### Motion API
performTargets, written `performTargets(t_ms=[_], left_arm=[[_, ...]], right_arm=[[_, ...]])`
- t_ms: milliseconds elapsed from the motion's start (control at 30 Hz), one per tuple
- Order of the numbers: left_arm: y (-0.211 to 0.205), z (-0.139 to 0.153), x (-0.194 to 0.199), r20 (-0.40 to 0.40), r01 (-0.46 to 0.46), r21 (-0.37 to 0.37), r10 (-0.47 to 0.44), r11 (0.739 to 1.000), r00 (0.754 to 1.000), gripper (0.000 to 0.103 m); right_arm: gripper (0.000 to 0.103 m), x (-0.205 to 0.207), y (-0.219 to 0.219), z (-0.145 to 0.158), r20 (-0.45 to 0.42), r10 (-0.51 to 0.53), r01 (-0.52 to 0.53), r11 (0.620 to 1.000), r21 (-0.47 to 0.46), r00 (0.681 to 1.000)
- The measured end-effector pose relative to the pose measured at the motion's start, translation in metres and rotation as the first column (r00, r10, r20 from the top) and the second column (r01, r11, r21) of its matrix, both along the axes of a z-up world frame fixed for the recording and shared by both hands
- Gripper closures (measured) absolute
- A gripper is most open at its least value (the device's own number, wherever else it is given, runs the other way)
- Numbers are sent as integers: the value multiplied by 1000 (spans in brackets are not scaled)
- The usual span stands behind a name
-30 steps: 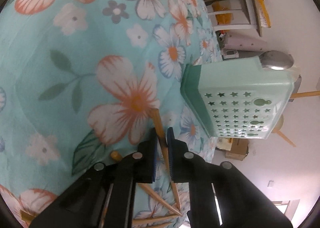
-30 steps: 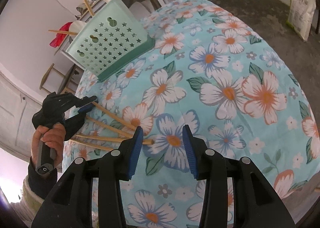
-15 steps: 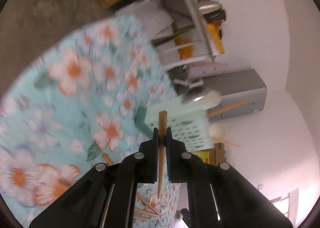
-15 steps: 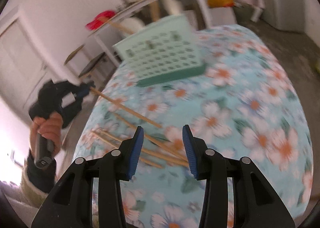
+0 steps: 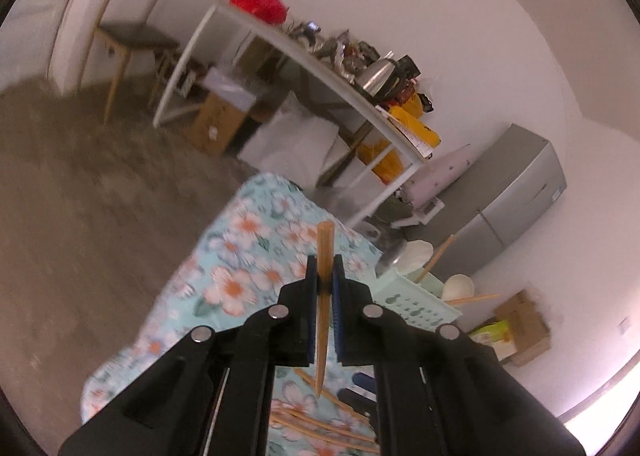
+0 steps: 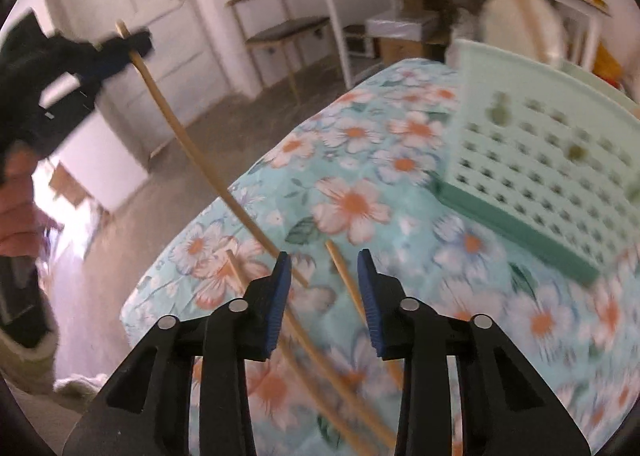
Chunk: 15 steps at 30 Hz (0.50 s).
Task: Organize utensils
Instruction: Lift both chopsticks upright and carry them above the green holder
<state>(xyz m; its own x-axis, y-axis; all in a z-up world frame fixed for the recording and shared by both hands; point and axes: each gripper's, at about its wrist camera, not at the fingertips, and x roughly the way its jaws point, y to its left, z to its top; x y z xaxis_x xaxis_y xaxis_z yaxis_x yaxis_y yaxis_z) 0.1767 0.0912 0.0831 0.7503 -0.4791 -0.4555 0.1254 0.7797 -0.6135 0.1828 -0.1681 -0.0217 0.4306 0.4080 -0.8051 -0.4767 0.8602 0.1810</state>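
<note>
Left wrist: left gripper (image 5: 324, 270) tight on a chopstick (image 5: 323, 256), airborne

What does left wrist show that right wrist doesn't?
Left wrist only: the grey fridge, the steel kettle on the shelf, and the white spoons standing in the basket.

Right wrist only: the person's hand carrying the left gripper, the whole lifted chopstick hanging clear of the table, and the right gripper with nothing between its fingers, which have just been closing.

Both: the green basket, floral tablecloth, and loose chopsticks lying on it.
</note>
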Motion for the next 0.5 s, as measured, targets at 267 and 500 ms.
performTargets(t_ms=[267,500], left_arm=[[-5,8,-6,59,-29,88,24,996,998,97],[-12,8,-3,85,-25,117,15,993,996,97]], right_arm=[[98,23,18,-44,-78,7,-17,992,-123,997],[103,13,-3,-14,17,-47,48,996,-70,999]])
